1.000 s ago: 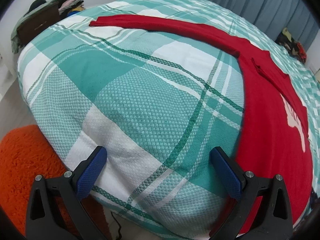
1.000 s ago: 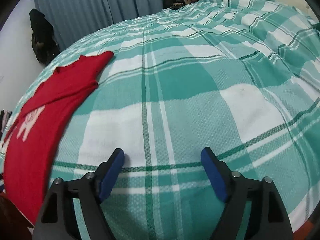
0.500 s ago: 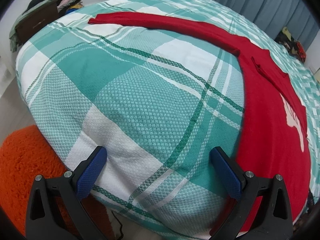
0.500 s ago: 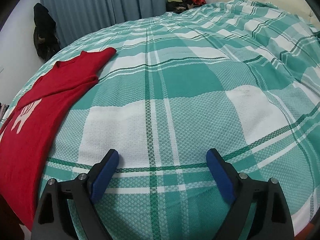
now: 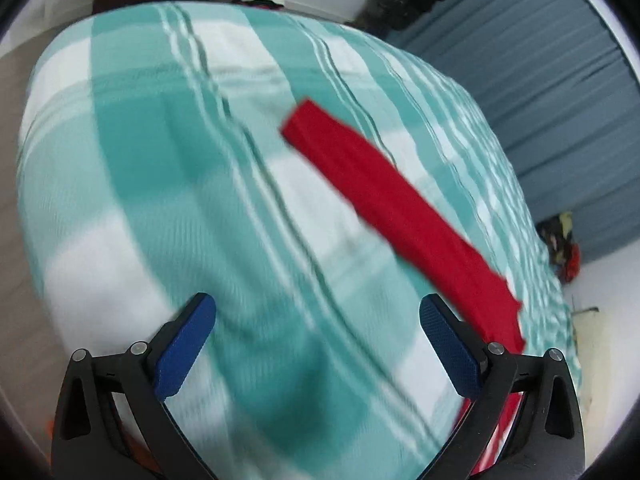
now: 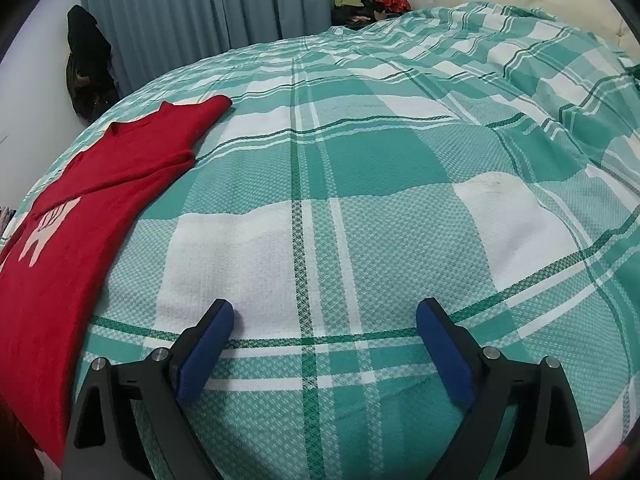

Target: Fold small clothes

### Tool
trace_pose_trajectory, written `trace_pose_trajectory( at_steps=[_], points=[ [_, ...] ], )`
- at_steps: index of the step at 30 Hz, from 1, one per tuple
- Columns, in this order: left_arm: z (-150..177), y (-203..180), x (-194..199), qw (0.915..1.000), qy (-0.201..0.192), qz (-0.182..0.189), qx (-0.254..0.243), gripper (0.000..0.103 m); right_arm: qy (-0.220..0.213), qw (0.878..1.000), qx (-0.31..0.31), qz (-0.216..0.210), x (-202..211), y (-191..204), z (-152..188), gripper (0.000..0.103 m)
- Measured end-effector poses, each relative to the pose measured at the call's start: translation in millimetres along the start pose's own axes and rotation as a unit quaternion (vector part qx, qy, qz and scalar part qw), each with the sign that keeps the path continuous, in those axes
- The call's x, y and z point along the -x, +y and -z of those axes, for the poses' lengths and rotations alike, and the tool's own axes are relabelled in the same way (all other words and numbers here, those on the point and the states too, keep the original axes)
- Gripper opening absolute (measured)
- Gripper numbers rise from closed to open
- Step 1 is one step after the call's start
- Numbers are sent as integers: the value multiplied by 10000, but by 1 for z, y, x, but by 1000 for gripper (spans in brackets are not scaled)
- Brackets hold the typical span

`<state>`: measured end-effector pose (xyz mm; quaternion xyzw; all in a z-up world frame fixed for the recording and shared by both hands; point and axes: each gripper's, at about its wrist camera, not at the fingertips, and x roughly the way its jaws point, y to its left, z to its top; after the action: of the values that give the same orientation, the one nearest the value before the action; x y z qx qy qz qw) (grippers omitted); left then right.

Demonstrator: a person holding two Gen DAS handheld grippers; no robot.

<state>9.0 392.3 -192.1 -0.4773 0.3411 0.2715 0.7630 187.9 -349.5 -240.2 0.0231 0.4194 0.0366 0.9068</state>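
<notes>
A: Start with the left wrist view. What's the left gripper (image 5: 318, 320) doing?

B: Its jaws stand wide apart with nothing between them, only the green-and-white checked bedspread (image 5: 160, 208) below. The whole picture is smeared with motion blur.

A: And the garment?

B: The red sweater (image 5: 384, 200) shows as a long sleeve, running from about the centre of the view down toward four o'clock, where it passes just beside and behind the gripper's right finger (image 5: 450, 344). It lies flat on the bedspread. The pads do not touch it, as far as the blur lets me tell.

A: Anything around the edges?

B: A blue-grey curtain (image 5: 560, 100) at two o'clock, and a heap of clothes (image 5: 564, 248) on the floor at three o'clock.

A: Now the right wrist view.

B: The right gripper (image 6: 324, 322) is also spread wide; its jaws have just been opening, and nothing sits between them but bedspread (image 6: 360, 200). The sweater (image 6: 80, 232) lies at nine o'clock, well apart from the fingers, spread flat with a pale printed figure (image 6: 44, 228) on the chest and its neck end toward eleven o'clock.

A: Background?

B: The curtain (image 6: 240, 4) at twelve o'clock, a dark bundle hanging (image 6: 88, 68) at ten o'clock.
</notes>
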Motion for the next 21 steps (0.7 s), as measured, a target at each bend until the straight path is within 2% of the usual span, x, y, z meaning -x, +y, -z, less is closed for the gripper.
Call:
trace_pose_trajectory(
  at_steps=[2,4,6,9,11,13,15,17,18,19,21],
  points=[
    [-21,1,-12,10000,20,-34,73,93,-7,10000,6,20,0,0,0,93],
    [-42,5,-27,9995,-8,-186,256,80,-11,10000,7,24,0,0,0,93],
    [-58,11,-40,9987,-36,-188,473,70,-18,10000,10,24,0,0,0,93],
    [-70,13,-54,9974,-114,-219,676,53,-35,10000,9,41,0,0,0,93],
    [-72,11,-62,9970,-140,-333,684,39,-49,10000,6,53,0,1,0,93],
    [-79,6,-69,9971,-94,-459,601,8,-59,10000,-3,60,1,1,1,93],
    [-88,-4,-70,9974,-68,-595,404,3,-64,10000,-8,72,1,1,1,93],
    [-91,-29,-55,9971,-292,-707,-1,2,-74,9999,-14,75,0,1,1,93],
    [-92,-54,-44,9959,-454,-695,-345,2,-78,9999,-17,72,0,1,1,93],
    [-91,-75,-37,9948,-557,-615,-596,2,-85,9999,-23,69,0,0,1,93],
    [-77,-140,-13,9877,-760,-203,-1348,2,-94,9999,-26,64,0,0,0,93]
  ],
)
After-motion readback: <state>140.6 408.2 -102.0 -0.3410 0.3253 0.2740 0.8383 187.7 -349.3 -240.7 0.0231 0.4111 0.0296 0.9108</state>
